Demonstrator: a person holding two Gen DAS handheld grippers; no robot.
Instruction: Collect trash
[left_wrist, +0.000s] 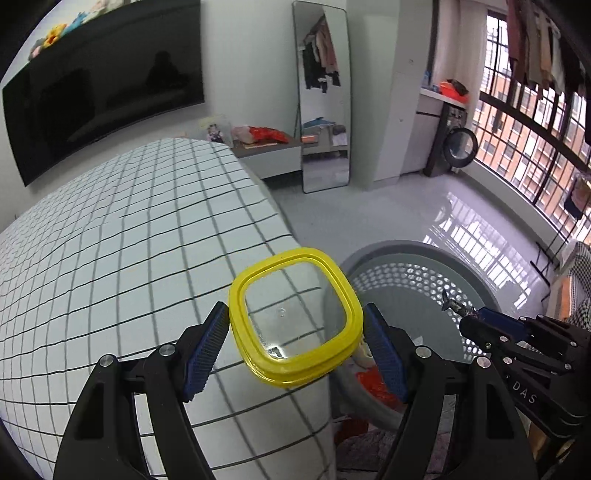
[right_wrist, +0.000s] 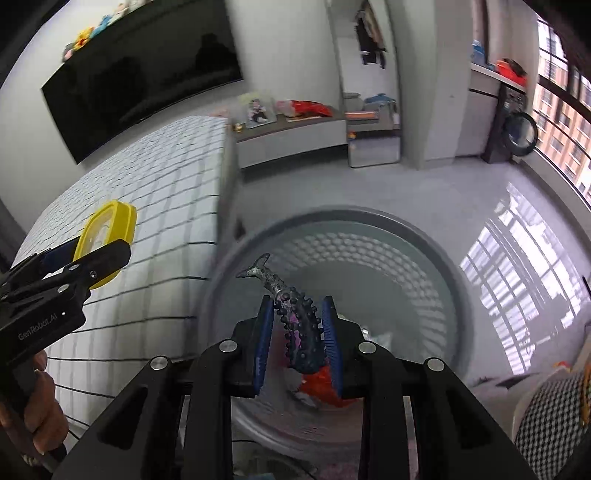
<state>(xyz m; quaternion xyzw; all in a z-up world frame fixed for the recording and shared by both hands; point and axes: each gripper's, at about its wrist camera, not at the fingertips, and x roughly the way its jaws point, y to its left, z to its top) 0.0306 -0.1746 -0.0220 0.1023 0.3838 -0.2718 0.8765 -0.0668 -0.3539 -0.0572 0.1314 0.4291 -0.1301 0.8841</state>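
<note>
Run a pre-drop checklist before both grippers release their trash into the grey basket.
1. Left gripper pinches yellow-rimmed lid: ok.
2. Right gripper clamps dark knobbly fish-shaped toy: ok.
3. Toy above grey basket opening: ok.
4. Lid over the basket: not ok, it sits partly over the checked bed.
5. Basket has room: ok, only some red trash at the bottom.
6. Grippers apart: ok.

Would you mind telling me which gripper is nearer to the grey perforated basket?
Right. The right gripper, holding a dark knobbly fish-shaped toy, hangs directly above the basket. The left gripper, holding a yellow-rimmed lid, is over the bed's edge beside it.
</note>
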